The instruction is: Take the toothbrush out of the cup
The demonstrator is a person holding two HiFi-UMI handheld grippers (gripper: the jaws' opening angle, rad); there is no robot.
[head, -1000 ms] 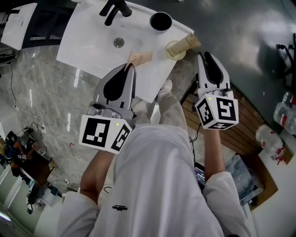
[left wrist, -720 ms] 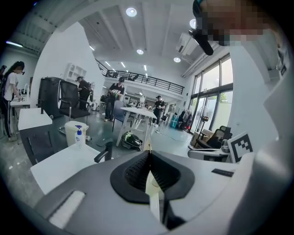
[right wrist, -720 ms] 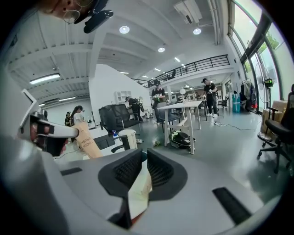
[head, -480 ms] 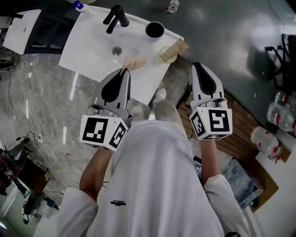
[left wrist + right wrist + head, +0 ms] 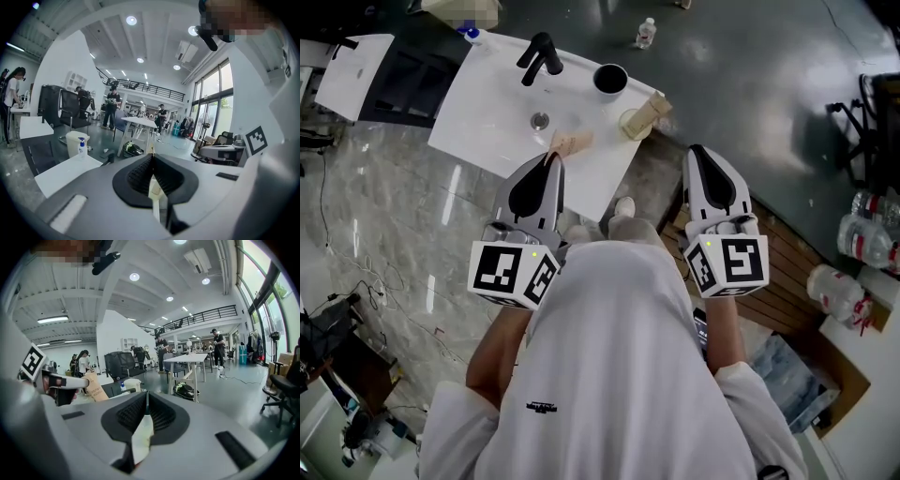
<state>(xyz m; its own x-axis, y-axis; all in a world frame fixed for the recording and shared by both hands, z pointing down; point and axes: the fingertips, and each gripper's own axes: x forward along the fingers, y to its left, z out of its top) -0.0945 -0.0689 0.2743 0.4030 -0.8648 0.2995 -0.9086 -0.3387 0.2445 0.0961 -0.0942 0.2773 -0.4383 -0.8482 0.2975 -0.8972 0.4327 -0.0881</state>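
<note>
On the white sink counter [image 5: 478, 112] stands a black cup [image 5: 609, 79]. Near the counter's right corner lies a pale round cup with a brown paper packet [image 5: 639, 120] against it. My left gripper [image 5: 551, 157] hovers over the counter's front edge, shut on another brown paper packet [image 5: 570, 142]; what is inside that packet is hidden. The right gripper view shows this held packet [image 5: 96, 387] sticking up. My right gripper [image 5: 697, 150] hangs right of the counter, apart from the pale cup. Its jaws have just been closing and stand shut with nothing between them [image 5: 146, 397].
A black faucet [image 5: 539, 56] and a drain [image 5: 540, 120] sit in the basin. A blue-capped bottle [image 5: 467, 35] is at the back left corner. Plastic bottles [image 5: 862, 225] and a cardboard box stand right. People and a white table [image 5: 187, 359] are far off.
Both grippers have risen, so the counter looks smaller and farther. The right gripper drew back from the pale cup. The left gripper kept its packet.
</note>
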